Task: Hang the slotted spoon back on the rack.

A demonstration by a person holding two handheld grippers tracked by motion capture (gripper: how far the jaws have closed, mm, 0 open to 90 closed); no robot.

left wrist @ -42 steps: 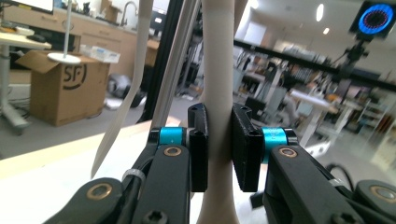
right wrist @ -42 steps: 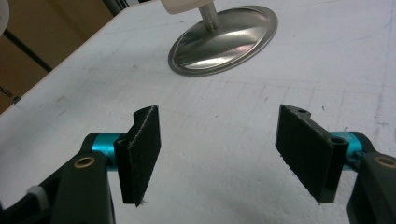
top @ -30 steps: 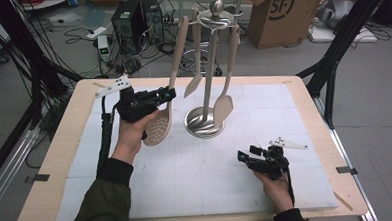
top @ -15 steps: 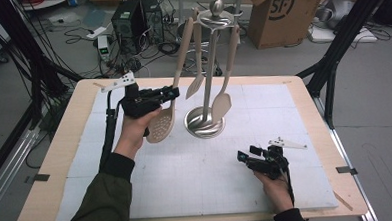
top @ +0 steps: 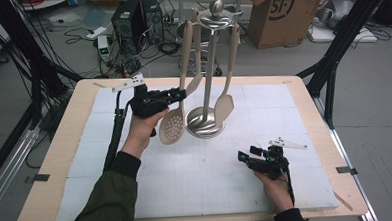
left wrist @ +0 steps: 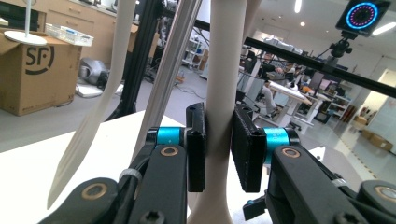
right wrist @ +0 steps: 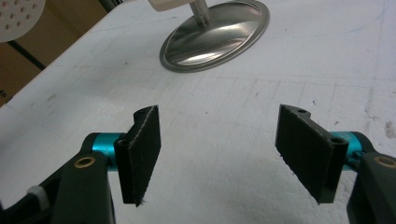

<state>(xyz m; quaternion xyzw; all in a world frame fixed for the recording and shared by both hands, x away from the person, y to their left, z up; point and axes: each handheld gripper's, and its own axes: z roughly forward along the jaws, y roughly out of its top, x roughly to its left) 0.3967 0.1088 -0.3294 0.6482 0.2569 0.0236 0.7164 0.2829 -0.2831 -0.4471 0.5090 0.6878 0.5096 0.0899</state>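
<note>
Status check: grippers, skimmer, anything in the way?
Left gripper shut on skimmer handle. Right gripper open, idle. Rack and neighbouring utensils close by.

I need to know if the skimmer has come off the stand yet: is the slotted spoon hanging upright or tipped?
Roughly upright: the slotted spoon hangs head down beside the stand, handle between the left gripper jaws. Whether it's still hooked, cannot tell.

Black tools (top: 179, 94) with cyan collars, brass screws, grey plates; dark olive sleeve (top: 110, 197)
</note>
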